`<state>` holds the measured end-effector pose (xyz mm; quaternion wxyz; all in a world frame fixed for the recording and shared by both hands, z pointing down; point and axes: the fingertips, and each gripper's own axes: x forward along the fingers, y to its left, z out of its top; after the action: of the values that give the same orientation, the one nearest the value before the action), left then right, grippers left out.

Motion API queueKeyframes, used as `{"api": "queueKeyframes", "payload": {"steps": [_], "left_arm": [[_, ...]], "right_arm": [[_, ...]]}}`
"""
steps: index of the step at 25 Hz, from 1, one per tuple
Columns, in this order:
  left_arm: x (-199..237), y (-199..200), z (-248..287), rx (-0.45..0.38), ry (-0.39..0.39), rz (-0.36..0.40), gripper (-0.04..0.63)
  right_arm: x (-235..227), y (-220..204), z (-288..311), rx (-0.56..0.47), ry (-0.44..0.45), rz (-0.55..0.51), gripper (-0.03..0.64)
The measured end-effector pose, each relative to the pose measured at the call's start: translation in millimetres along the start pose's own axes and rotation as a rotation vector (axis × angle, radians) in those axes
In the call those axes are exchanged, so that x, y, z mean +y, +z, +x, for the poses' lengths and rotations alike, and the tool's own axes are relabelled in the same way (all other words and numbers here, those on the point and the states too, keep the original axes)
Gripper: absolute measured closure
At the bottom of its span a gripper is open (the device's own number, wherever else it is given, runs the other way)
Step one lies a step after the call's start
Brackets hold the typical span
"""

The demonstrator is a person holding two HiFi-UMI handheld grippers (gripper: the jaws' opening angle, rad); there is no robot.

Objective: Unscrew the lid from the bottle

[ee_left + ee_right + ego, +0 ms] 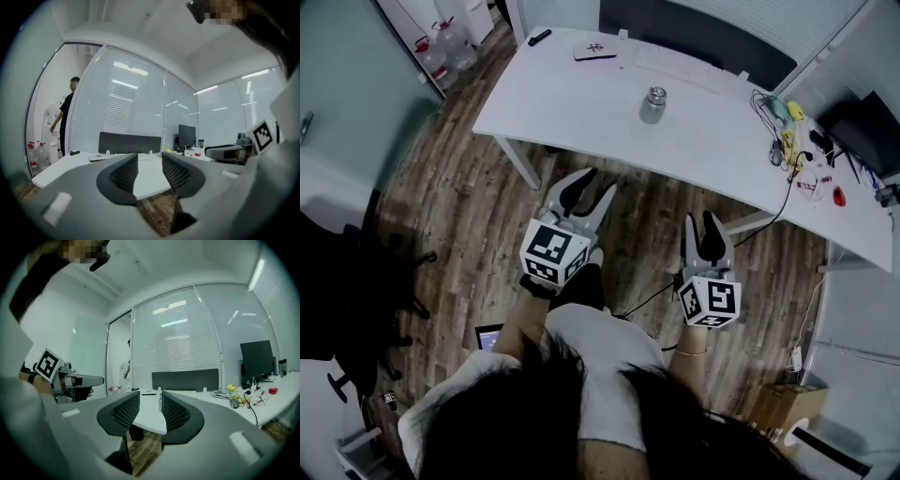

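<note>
Left gripper (pixel 589 190): jaws apart, nothing between them; its own view shows only the table edge and floor through the gap. Right gripper (pixel 701 225): jaws likewise apart and empty. Both point level toward the far side and hang over the wood floor (pixel 459 216), short of the near edge of the white table (pixel 572 108) and well apart from the work.

Bottle (pixel 652 106): upright on the table, about mid-width, set back from the near edge. Lid (pixel 656 93): seated on top. Neither gripper touches it.

Progress, as judged: nothing done. Of 3 steps (steady the body, grip the lid, turn it off), all 3 remain.

Clearance:
- Bare table surrounds the bottle on its left, right and near sides, so both grippers appear free to come in from the near edge.
- Keyboard (pixel 680 66) lies just beyond the bottle on the far side.
- Cables and small items (pixel 792 150) crowd the right end, well apart from the bottle.
- A table leg (pixel 520 164) stands below the near left corner, to the left of the left gripper.
- A black chair (pixel 356 281) stands far left, clear of both arms.
</note>
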<state>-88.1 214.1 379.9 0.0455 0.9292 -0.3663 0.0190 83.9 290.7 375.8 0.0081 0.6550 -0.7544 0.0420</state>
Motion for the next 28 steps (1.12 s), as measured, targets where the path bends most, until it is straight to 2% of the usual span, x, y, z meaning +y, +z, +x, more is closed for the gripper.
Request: {"api": "queueKeyframes", "payload": {"steps": [6, 14, 18, 28], "left_arm": [[47.9, 16.7, 58.4, -0.01, -0.014, 0.006, 0.425], [97.0, 22.8, 102.8, -0.009, -0.038, 0.005, 0.411], [107.4, 17.3, 116.6, 0.018, -0.071, -0.008, 0.358], [114.7, -6.8, 151.5, 0.07, -0.109, -0.058, 0.321]], "right_arm": [[-18.2, 13.9, 72.1, -0.01, -0.001, 0.005, 0.482], [-27.1, 17.4, 138.7, -0.005, -0.005, 0.029, 0.445], [-29.9, 17.4, 159.0, 0.007, -0.006, 0.042, 0.416], [-46.9, 6.5, 205.2, 0.051, 0.043, 0.074, 0.377]]}}
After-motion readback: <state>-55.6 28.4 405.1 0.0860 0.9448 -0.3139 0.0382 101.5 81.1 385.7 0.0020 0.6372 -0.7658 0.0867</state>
